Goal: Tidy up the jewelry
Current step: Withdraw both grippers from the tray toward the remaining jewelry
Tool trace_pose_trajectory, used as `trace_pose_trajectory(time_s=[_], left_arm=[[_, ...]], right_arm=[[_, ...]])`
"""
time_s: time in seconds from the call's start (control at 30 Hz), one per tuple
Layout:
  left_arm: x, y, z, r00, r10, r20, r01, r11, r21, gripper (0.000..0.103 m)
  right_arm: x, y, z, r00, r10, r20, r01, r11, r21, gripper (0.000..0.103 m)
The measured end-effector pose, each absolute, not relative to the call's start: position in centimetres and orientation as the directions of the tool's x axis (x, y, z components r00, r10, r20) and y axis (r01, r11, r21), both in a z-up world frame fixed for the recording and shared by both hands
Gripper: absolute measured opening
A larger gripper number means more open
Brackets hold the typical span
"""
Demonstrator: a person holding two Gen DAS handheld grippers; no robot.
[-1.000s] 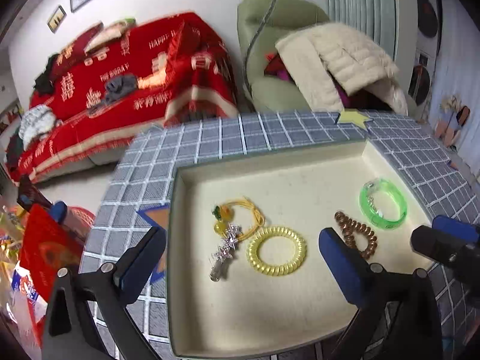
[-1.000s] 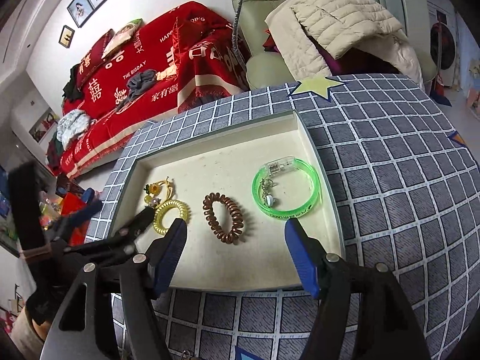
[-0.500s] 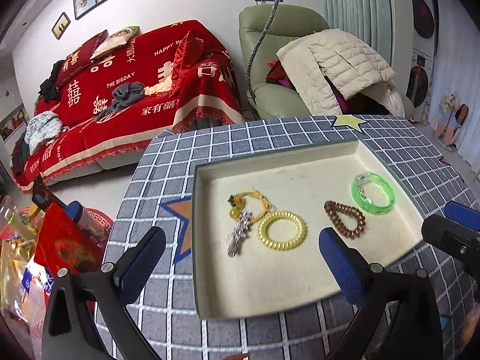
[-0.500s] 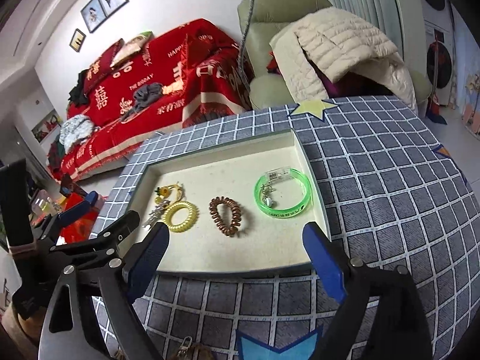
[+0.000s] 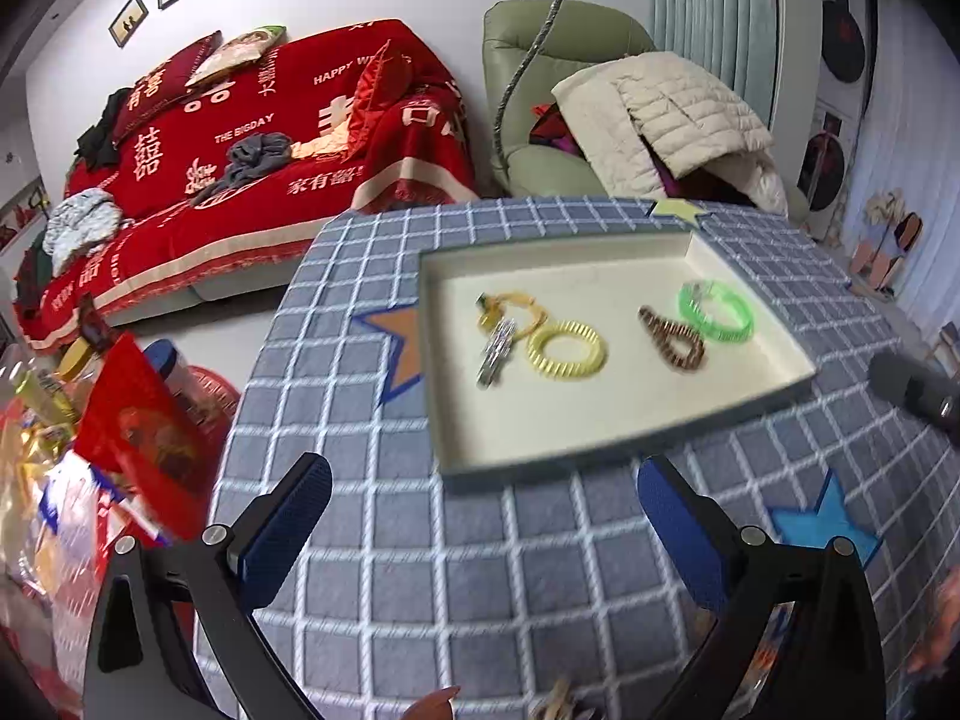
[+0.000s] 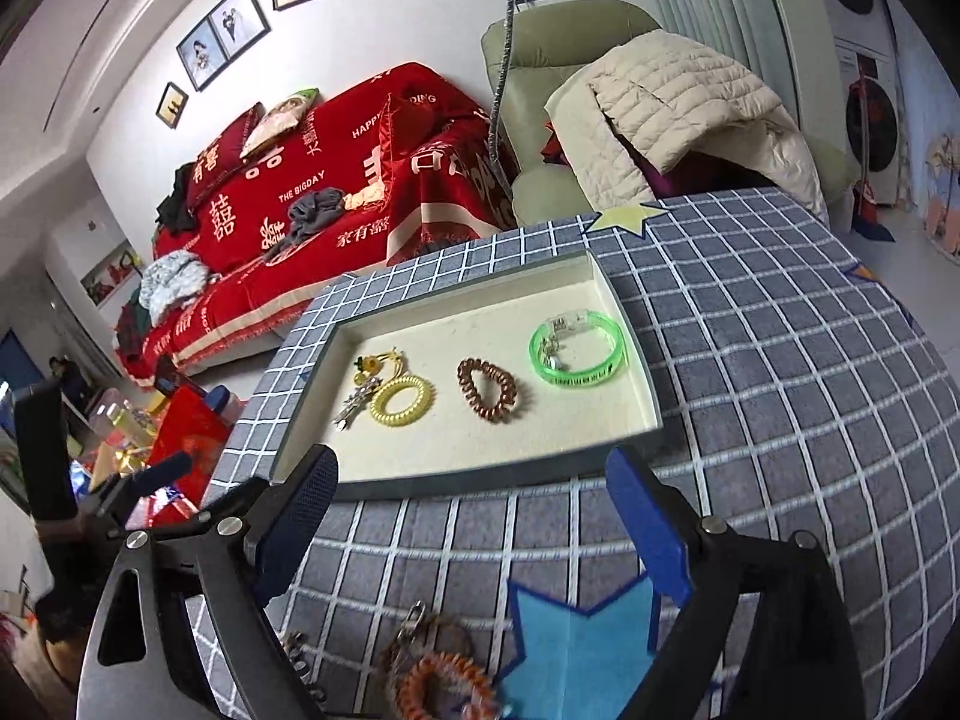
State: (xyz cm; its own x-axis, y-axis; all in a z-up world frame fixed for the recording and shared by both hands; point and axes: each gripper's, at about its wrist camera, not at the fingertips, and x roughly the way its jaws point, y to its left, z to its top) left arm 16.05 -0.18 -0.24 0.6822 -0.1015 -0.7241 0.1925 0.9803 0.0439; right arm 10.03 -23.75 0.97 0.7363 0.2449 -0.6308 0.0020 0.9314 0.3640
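A cream tray point(image 5: 774, 387) point(image 6: 645, 420) on the checked table holds a green bangle point(image 5: 715, 309) point(image 6: 577, 354), a brown coil band point(image 5: 672, 339) point(image 6: 487, 390), a yellow coil band point(image 5: 567, 351) point(image 6: 403, 401), a silver clip point(image 5: 497, 351) point(image 6: 357, 401) and a yellow cord charm point(image 5: 507, 306) point(image 6: 378, 363). My left gripper point(image 5: 483, 525) is open and empty, in front of the tray. My right gripper point(image 6: 474, 519) is open and empty, in front of the tray. An orange coil band point(image 6: 444, 687) and a metal clasp point(image 6: 414, 618) lie on the cloth below the right gripper.
The round table wears a grey checked cloth point(image 5: 420, 570) with felt stars point(image 6: 576, 642). The left gripper's body shows at the left of the right wrist view point(image 6: 90, 498). A red sofa point(image 5: 252, 138), green armchair point(image 5: 558, 90) and floor clutter point(image 5: 72, 420) lie beyond the table.
Both grippers have drawn back from over the tray toward the near side of the table. The jewelry in the tray has not moved. Loose pieces have come into the right wrist view.
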Motion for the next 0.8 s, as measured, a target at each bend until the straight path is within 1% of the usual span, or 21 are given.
trace_pose_trajectory(time_s=[0.1, 0.2, 0.27, 0.47, 0.63, 0.8], left_arm=[[14.3, 0.5, -0.9, 0.688, -0.065, -0.723, 0.175, 0.982, 0.077, 0.103], [12.7, 1.2, -1.4, 0.685, -0.046, -0.727, 0.160, 0.983, 0.088, 0.103], [12.1, 1.7, -1.7, 0.685, -0.037, -0.728, 0.146, 0.985, 0.088, 0.103], [9.8, 3.3, -3.2, 0.666, -0.030, -0.745, 0.120, 0.990, 0.068, 0.103], [8.3, 4.3, -4.4, 0.634, -0.064, -0.771, 0.128, 0.992, 0.023, 0.103], [7.1, 3.9, -5.5, 0.624, -0.051, -0.779, 0.153, 0.986, 0.058, 0.103]], right_arm=[[9.2, -23.4, 0.8, 0.717, 0.232, -0.657, 0.005, 0.941, 0.338, 0.092], [8.2, -22.9, 0.6, 0.701, 0.204, -0.684, 0.007, 0.956, 0.292, 0.093], [7.6, -22.8, 0.1, 0.681, 0.210, -0.701, -0.001, 0.958, 0.286, 0.093], [5.1, -22.9, -2.2, 0.621, 0.235, -0.748, 0.011, 0.951, 0.308, 0.093], [3.1, -22.8, -4.1, 0.575, 0.236, -0.783, 0.020, 0.953, 0.302, 0.093], [1.6, -22.3, -5.3, 0.548, 0.213, -0.809, 0.010, 0.965, 0.261, 0.093]])
